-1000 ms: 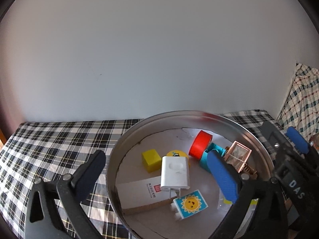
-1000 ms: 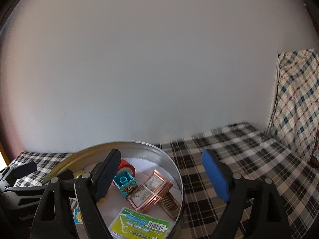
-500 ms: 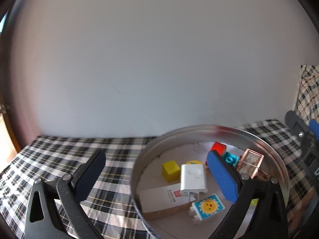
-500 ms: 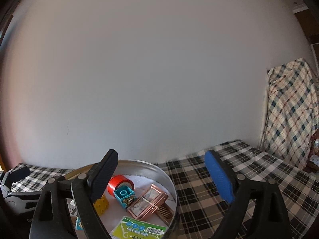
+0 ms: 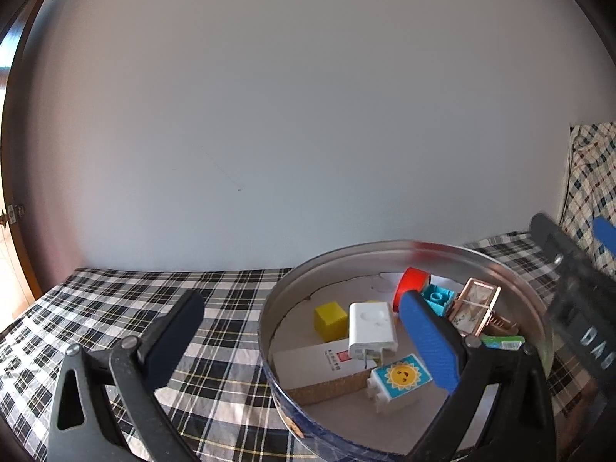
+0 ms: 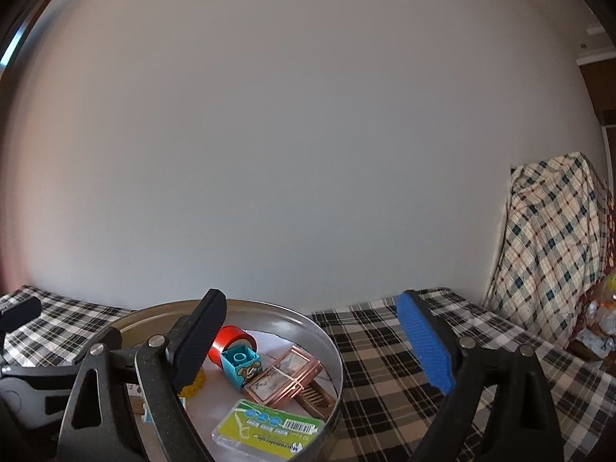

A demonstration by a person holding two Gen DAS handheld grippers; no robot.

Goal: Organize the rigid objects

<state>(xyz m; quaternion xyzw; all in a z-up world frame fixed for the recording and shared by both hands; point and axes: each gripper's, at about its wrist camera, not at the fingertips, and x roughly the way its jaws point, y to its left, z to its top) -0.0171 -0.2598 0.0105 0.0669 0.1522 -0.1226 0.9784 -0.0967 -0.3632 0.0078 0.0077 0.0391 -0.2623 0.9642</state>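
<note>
A round metal tin (image 5: 385, 250) sits on the checked cloth (image 5: 115, 308). Inside lie a yellow cube (image 5: 330, 319), a white charger (image 5: 371, 331), a red tape roll (image 5: 414, 283), a teal block (image 5: 437, 300), a copper frame (image 5: 475, 310), a sun-picture block (image 5: 402, 377) and a long white box (image 5: 323, 365). My left gripper (image 5: 304, 342) is open and holds nothing; its blue finger hangs over the tin, its black one left of it. My right gripper (image 6: 312, 342) stands wide open over the tin's (image 6: 269, 308) right rim, empty. A green pack (image 6: 269, 427) lies nearest it.
A pale wall rises just behind the cloth-covered surface (image 6: 369, 323). Something draped in lighter plaid (image 6: 554, 238) stands at the right end. A wooden door edge (image 5: 11, 77) shows far left. The right gripper's body (image 5: 569, 269) reaches in beside the tin.
Both views have swung: the tin slid right in the left wrist view and sank lower left in the right wrist view. The right jaws spread a little wider.
</note>
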